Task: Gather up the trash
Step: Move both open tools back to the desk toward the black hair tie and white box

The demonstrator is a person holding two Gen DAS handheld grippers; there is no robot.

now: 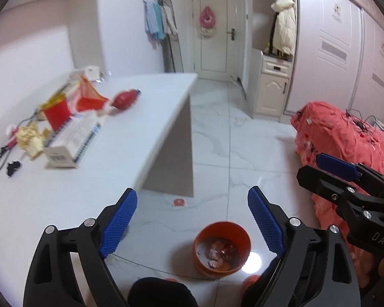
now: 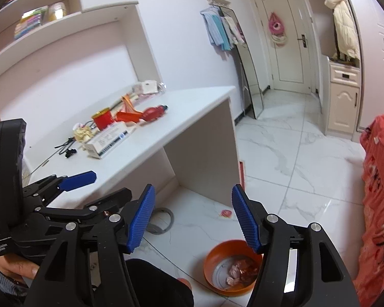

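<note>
An orange bin (image 1: 221, 247) with crumpled scraps inside stands on the floor below both grippers; it also shows in the right wrist view (image 2: 231, 271). My left gripper (image 1: 192, 222) is open and empty, held above the floor by the desk's near edge. My right gripper (image 2: 193, 220) is open and empty, above the bin. A small red-and-white wrapper (image 1: 179, 202) lies on the floor by the desk's side panel (image 2: 225, 214). On the white desk (image 1: 130, 128) lie a red crumpled bag (image 1: 124, 99), red paper pieces (image 1: 56, 113), a white carton (image 1: 69, 140) and yellowish crumpled paper (image 1: 29, 138).
A bed with a red cover (image 1: 345, 143) stands to the right. A mirror (image 2: 248, 76) leans on the wall past the desk. A grey ring (image 2: 162, 221) lies on the floor under the desk. Shelves (image 2: 51, 25) hang above the desk.
</note>
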